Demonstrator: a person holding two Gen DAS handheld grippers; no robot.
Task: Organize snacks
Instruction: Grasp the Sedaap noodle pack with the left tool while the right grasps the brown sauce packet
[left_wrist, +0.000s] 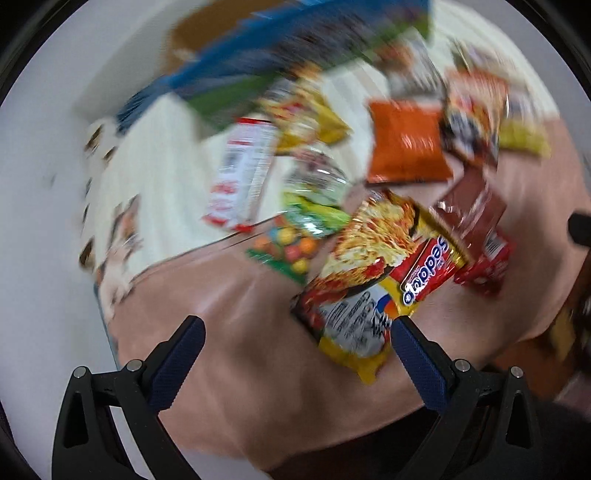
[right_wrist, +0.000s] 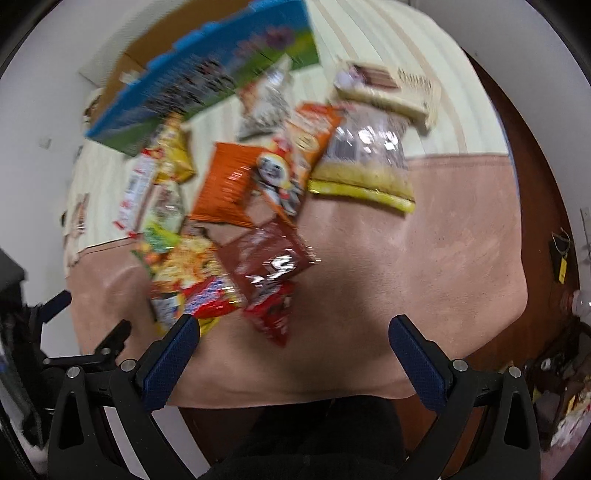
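Observation:
Both views are motion-blurred. Several snack packs lie scattered on a pink cloth (left_wrist: 229, 369) and a cream striped cloth (left_wrist: 162, 173). A yellow and red noodle packet (left_wrist: 373, 273) lies just ahead of my left gripper (left_wrist: 295, 328), which is open and empty, its right finger near the packet's edge. An orange bag (left_wrist: 406, 144), a brown pouch (left_wrist: 469, 210) and a candy bag (left_wrist: 291, 247) lie beyond. My right gripper (right_wrist: 293, 326) is open and empty above the pink cloth (right_wrist: 424, 258), near a red pack (right_wrist: 273, 314) and the brown pouch (right_wrist: 266, 254).
A large blue and green box (right_wrist: 207, 85) stands at the back, with a brown carton (right_wrist: 155, 40) behind it. A cream box (right_wrist: 388, 88) and a clear bag of yellow snacks (right_wrist: 365, 166) lie at the back right. The left gripper's fingers (right_wrist: 59, 301) show at the left edge.

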